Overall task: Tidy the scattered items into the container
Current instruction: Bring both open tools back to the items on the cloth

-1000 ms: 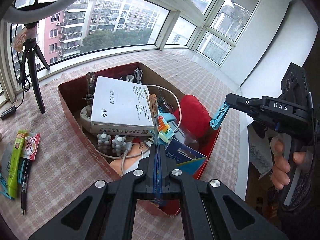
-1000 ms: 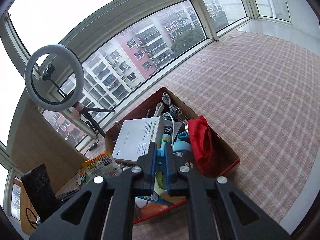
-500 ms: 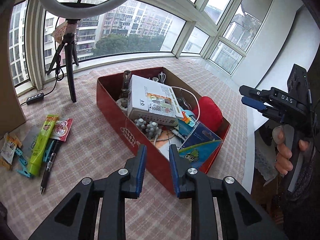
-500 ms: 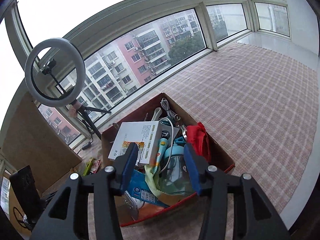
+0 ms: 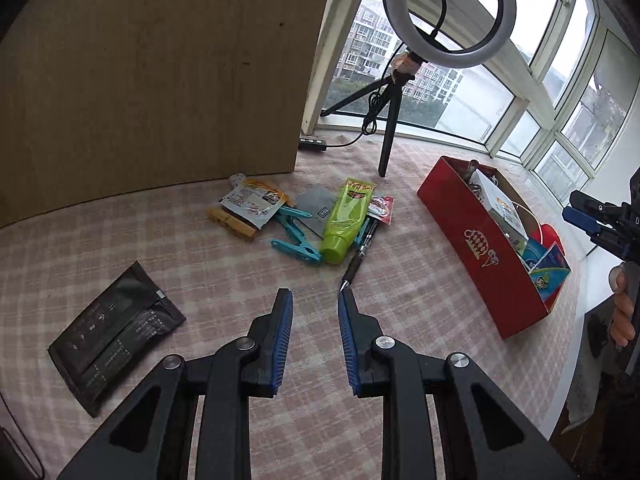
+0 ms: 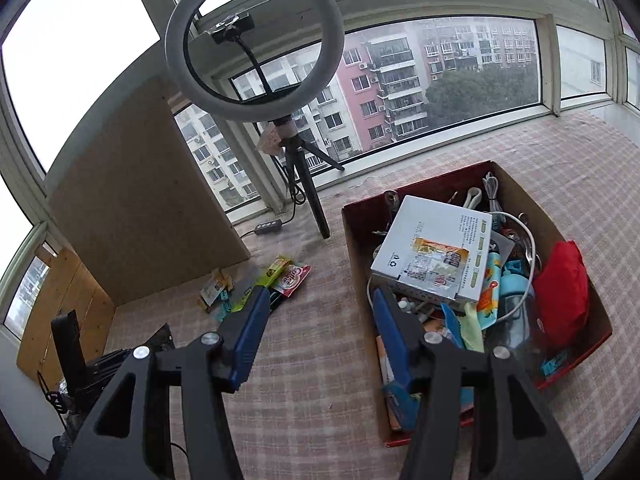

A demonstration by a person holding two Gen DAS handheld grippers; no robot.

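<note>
My left gripper [image 5: 315, 294] is open and empty, low over the checked cloth. Just beyond its tips lie a black pen [image 5: 360, 256], a green tube [image 5: 346, 220], teal clips [image 5: 296, 246], a snack packet [image 5: 252, 200], a coffee sachet [image 5: 380, 208] and a grey card [image 5: 316, 208]. A black packet [image 5: 116, 332] lies to its left. The red box [image 5: 480, 240] stands at the right, full of items. My right gripper [image 6: 320, 292] hangs by the box's [image 6: 354, 240] left wall, jaws opening with nothing between them. Inside are a white carton [image 6: 436, 252] and a red cloth [image 6: 560, 296].
A ring light on a tripod [image 5: 444, 12] stands behind the pile, its cable and controller [image 5: 314, 144] by the window sill. A wooden board [image 5: 160, 80] walls off the far left. The table's edge runs just right of the box. A hand [image 5: 622, 312] is at the right.
Both grippers let go over the box and opened. A small packet now lies on the white carton. My left gripper swung left to the scattered pile; my right gripper shifted left off the box.
</note>
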